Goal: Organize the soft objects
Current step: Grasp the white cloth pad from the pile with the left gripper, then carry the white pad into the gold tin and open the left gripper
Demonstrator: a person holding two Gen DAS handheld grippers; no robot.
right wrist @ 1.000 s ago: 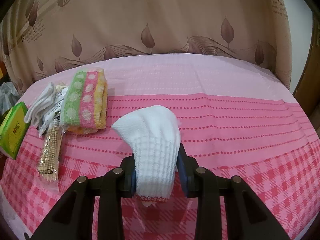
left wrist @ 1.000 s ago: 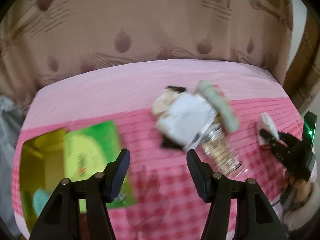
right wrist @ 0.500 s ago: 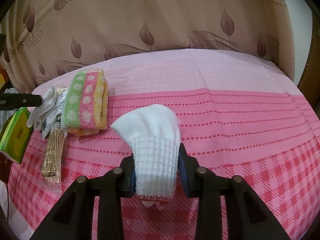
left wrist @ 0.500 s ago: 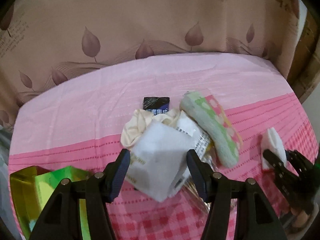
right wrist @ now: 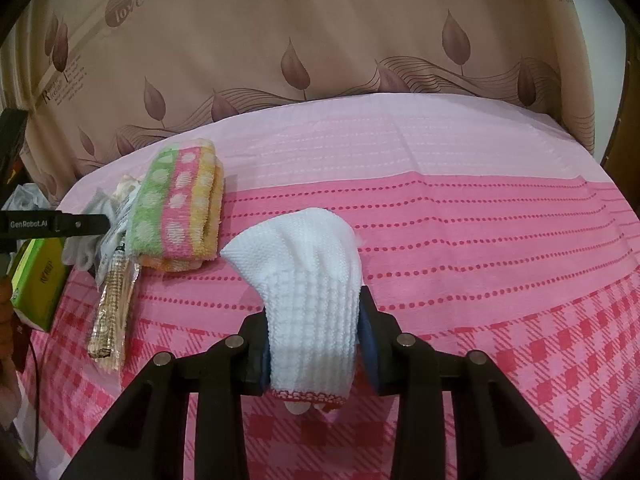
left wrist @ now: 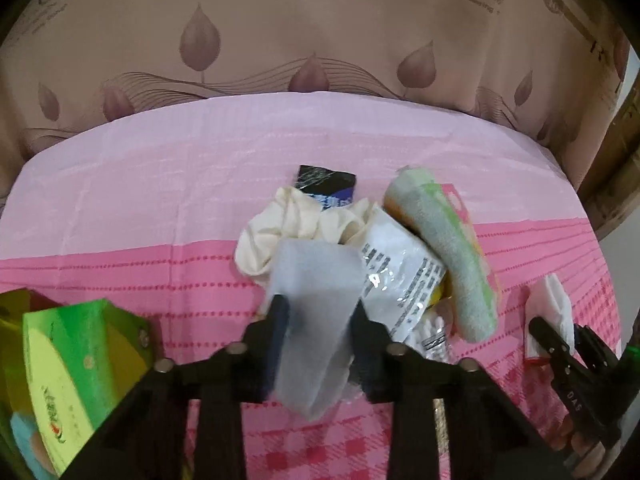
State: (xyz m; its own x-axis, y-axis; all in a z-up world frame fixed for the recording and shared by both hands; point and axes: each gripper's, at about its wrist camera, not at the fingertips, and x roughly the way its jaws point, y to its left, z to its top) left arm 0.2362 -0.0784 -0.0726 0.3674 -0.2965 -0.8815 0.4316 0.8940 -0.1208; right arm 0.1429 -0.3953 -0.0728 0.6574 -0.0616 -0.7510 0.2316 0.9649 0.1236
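Two tongs work over a bed (right wrist: 460,152) in pink cloth; near its left edge lies a striped towel (right wrist: 180,204) beside a green box (left wrist: 76,364). Left tongs (left wrist: 318,326) are closing on a white pouch (left wrist: 316,300); right tongs (right wrist: 314,328), easing open, hold a white sock (right wrist: 310,280). Next, I judge: lift the pouch clear

We see a white waffle-knit sock (right wrist: 316,300) draped upright, its red-trimmed cuff at the bottom and its toe flopped over towards the pink cloth. A folded towel (right wrist: 180,208) in green, pink and orange stripes with pale dots lies flat at the left. Just beside it a cream cloth (left wrist: 288,220) sits crumpled in the heap. In front of that, a pale grey-white folded piece (left wrist: 316,320) stands tilted, blurred.
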